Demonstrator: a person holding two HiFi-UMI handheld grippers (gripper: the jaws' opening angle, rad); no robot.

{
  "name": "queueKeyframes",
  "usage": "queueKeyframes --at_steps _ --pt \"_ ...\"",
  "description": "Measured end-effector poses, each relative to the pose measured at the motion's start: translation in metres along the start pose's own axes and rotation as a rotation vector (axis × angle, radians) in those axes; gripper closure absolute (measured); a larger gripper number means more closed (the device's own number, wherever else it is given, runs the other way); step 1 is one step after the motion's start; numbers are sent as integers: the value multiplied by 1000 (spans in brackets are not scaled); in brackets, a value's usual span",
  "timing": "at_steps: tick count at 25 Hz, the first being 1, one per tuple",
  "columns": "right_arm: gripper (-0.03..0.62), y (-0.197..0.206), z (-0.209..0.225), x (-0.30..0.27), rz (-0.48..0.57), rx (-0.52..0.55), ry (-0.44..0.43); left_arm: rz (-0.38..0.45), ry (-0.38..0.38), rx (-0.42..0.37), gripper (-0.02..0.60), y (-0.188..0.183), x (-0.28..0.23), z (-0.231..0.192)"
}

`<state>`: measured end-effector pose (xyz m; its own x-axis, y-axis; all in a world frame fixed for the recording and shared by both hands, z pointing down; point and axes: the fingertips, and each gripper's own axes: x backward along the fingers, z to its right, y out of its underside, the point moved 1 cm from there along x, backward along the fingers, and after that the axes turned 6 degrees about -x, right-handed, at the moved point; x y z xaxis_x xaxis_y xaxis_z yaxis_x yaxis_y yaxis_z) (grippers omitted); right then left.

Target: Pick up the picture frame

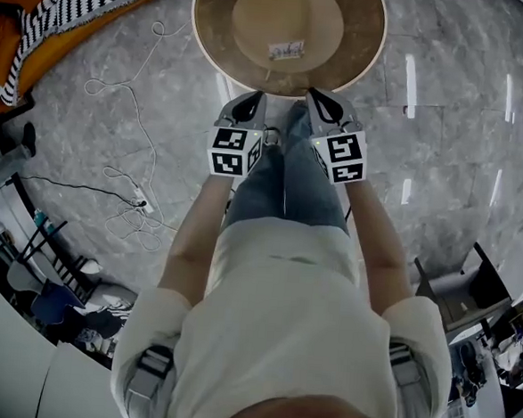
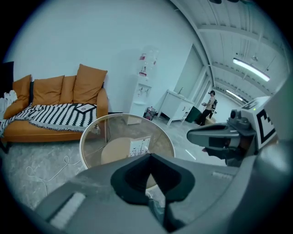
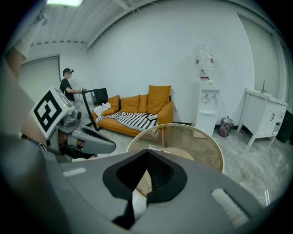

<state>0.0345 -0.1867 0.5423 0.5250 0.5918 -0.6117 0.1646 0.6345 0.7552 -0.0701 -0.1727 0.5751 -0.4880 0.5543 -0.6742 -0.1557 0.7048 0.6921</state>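
The small white picture frame sits on the round glass-topped table before me. The orange sofa stands behind it, leftward.

- The round table — far side cut off by the head view's top edge.
- The picture frame — its picture is too small to tell.
- The sofa, upper left, is mostly cropped.
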Motion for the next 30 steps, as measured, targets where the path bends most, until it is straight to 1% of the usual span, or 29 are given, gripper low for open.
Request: queueKeyframes --at_steps 6,10,13,14,16,18,19,22,27,30 --pt "592 24 33 -54 -72 -6 -31 -69 -6 28 581 19 -57 -21" --pt "592 45 54 -81 -117 -13 -35 -129 -8 12 580 36 -92 -28" --pt "586 59 66 -101 -152 -18 -49 -166 -3 -3 556 48 -114 -33" --pt "544 63 68 -108 -166 -12 -56 -174 -2 -6 531 51 -120 -36" --pt "509 70 72 -120 -188 8 -70 -189 3 -11 501 58 -131 -40" --pt "459 77 75 -131 -209 27 -86 -208 7 -21 468 67 -142 -44" --pt "446 80 76 -137 -219 34 -94 -217 7 -27 449 71 -146 -46" --pt "419 89 80 -152 -240 46 -111 -234 11 -47 402 80 -159 -51" --pt "384 101 87 -176 -280 72 -133 -255 7 -85 362 88 -180 -58" --pt "381 111 90 -189 -308 104 -145 -253 -3 -100 357 88 -192 -63"
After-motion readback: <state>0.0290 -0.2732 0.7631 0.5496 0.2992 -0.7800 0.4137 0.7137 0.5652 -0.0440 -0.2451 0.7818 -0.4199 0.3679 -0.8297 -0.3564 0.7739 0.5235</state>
